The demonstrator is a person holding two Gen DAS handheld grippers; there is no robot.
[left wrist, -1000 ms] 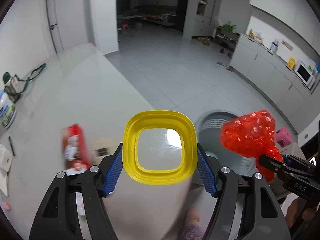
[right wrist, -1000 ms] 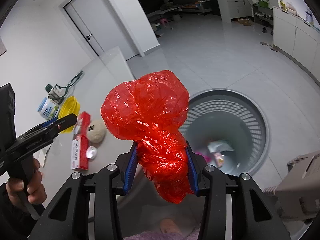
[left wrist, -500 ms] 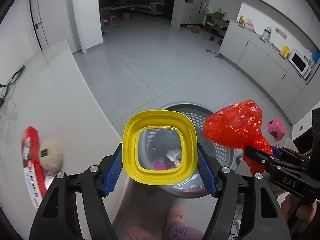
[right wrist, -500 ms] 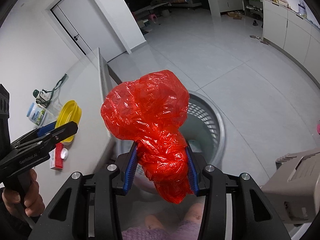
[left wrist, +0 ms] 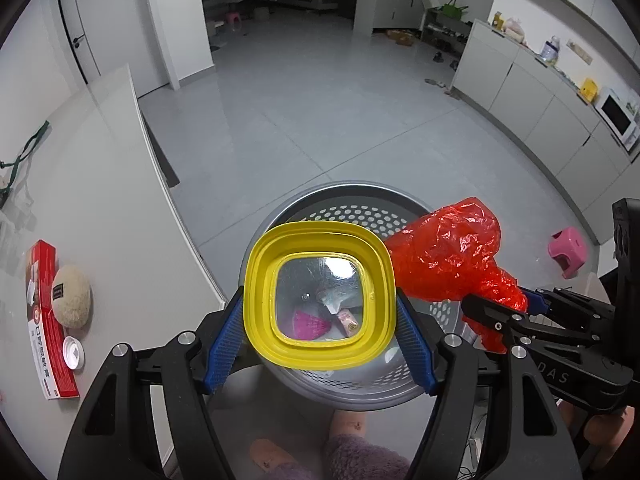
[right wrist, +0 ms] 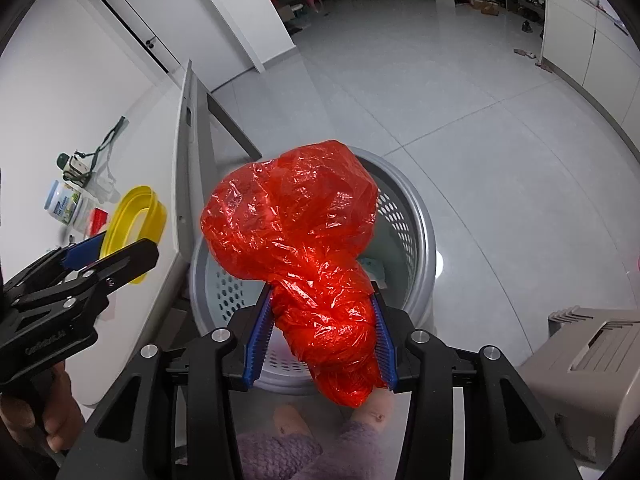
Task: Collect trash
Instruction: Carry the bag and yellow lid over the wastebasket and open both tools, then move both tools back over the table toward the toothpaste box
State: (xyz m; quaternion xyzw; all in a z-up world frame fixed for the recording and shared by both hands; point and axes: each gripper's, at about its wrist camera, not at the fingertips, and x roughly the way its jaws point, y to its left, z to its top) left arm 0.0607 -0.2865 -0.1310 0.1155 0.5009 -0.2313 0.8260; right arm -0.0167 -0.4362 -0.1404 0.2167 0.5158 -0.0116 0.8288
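Because both pieces of trash were meant for the same place, I had the two tools side by side over the grey perforated bin (left wrist: 360,216) standing on the floor just off the near edge of the white surface (left wrist: 100,208). My left tool (left wrist: 320,332) was clamped across the width of the yellow square lid (left wrist: 320,240), its blue pads (left wrist: 224,340) pressing the two opposite outer edges, so the lid stood upright facing the camera with its clear centre window looking straight down into the bin, where a pink item and some scraps of paper already lay at the bottom. I judged that edge grip suited a rigid, shallow piece: opening the pads would let it fall flat rather than snag. My right tool (right wrist: 320,340) was closed on the twisted neck of the crumpled red plastic bag (right wrist: 292,220), with the puffy bulk sticking out ahead of the fingers over the bin's mouth; holding the tight part gave the pads something firm to bite, since the loose film would have slipped. Both items hung above the opening, not yet released. Left behind on the surface to the left were a red box (left wrist: 44,320), a beige round pad (left wrist: 71,296) resting on it, and a small white cap (left wrist: 74,353) just beside them, which I took to be the next things to collect.
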